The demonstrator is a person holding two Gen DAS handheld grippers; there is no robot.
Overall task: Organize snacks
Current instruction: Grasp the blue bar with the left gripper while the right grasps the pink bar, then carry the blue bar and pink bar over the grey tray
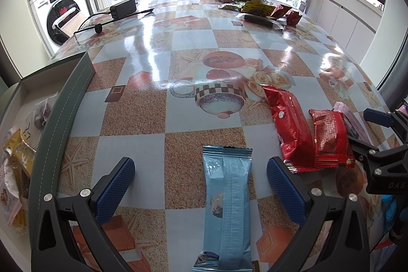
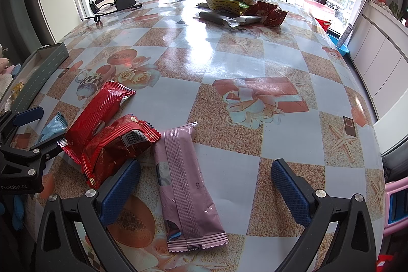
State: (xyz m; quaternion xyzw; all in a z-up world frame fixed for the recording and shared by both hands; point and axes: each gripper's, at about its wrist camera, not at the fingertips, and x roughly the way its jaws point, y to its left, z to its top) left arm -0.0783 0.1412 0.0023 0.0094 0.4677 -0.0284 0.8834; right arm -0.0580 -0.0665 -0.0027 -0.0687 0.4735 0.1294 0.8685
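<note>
A light blue snack bar (image 1: 225, 205) lies flat on the table between the open fingers of my left gripper (image 1: 201, 172). A pink snack bar (image 2: 182, 182) lies between the open fingers of my right gripper (image 2: 206, 175), nearer its left finger. Two red snack packets (image 2: 109, 131) lie side by side between the two bars; they also show in the left wrist view (image 1: 306, 134). A grey-green box (image 1: 63, 103) holding several snacks stands at the left. Neither gripper holds anything.
A pile of assorted snack packets (image 2: 242, 9) lies at the far side of the table. A black power adapter (image 1: 122, 9) with its cable lies far left. The table's right edge (image 2: 374, 134) curves nearby.
</note>
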